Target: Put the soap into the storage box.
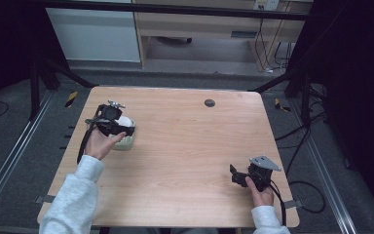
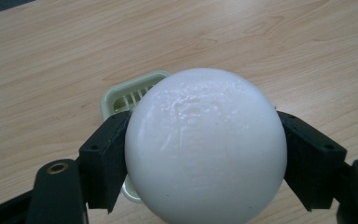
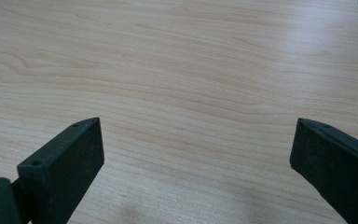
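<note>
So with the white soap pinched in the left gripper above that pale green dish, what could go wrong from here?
1. The soap is smooth and rounded, and the left gripper holds it only at its two sides, so it might slip or twist out.
2. The soap dish is small and light-looking; an off-centre drop could tip it or bounce off its rim.
3. The right gripper hangs open, far from the dish, so nothing steadies it.

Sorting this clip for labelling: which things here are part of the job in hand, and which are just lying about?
In the job:
- white soap bar, clamped in the left tool
- pale green soap dish beneath it

Lying about:
- right tool, open and idle over bare table
- dark round cap in the tabletop
</note>
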Demonstrator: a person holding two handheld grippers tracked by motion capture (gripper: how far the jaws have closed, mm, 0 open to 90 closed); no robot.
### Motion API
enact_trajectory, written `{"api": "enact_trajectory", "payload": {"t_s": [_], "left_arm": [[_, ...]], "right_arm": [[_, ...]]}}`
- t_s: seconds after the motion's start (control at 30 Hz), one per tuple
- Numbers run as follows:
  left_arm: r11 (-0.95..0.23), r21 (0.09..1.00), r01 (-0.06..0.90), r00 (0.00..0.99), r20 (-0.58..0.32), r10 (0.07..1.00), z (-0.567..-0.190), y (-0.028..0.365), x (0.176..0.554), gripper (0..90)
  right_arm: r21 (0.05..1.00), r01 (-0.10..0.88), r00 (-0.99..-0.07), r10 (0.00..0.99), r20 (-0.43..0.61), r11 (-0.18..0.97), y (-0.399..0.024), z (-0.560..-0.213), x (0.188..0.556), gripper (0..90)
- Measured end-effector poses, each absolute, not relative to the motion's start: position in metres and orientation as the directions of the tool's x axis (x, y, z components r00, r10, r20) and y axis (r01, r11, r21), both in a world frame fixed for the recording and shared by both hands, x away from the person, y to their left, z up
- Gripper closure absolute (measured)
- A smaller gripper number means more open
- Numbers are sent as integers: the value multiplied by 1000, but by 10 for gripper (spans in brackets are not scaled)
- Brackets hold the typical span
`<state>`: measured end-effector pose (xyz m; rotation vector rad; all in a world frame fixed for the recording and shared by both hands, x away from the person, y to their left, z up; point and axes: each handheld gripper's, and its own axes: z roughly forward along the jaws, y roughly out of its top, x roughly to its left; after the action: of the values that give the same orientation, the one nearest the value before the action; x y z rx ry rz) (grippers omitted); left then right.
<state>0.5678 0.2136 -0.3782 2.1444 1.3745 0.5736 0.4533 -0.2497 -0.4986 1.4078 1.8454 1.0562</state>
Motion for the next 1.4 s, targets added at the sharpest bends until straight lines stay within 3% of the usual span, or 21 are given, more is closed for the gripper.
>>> {"api": "enact_trajectory", "payload": {"t_s": [1.4], "left_arm": [[-273, 548, 791, 295, 49, 954, -425, 233, 617, 243]], "right_arm": [[856, 500, -275, 962, 12, 132, -249, -499, 453, 32]]}}
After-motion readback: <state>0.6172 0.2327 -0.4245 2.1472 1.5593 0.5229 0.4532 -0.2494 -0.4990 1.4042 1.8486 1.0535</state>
